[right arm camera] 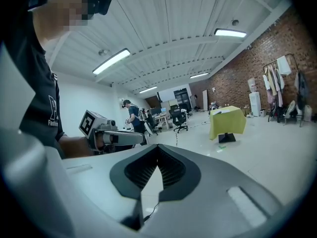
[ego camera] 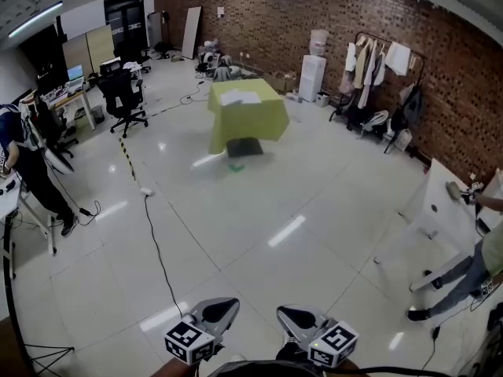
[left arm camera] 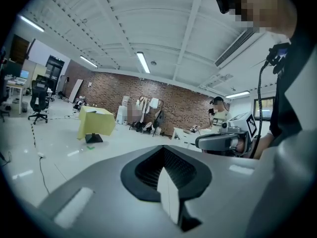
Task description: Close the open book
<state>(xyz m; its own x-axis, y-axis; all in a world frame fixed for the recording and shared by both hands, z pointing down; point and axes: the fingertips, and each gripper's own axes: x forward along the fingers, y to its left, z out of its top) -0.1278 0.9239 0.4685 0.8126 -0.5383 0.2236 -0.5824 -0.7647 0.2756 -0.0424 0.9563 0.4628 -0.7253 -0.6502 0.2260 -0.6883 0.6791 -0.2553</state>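
Far ahead of your fingers (ego camera: 222, 309), the pale book (ego camera: 240, 97) seems to lie on the yellow worktop (ego camera: 263, 126) | left gripper (ego camera: 226, 305), right gripper (ego camera: 288, 314): fingers pressed together, holding nothing | nothing done yet; approach and closing remain.

No legible text or numbers, print on dark shirt (right arm camera: 47, 103) too blurred to read

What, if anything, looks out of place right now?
Nothing looks spilled or damaged. Only a black cable trails loose across the floor, and the yellow-draped table is far off.
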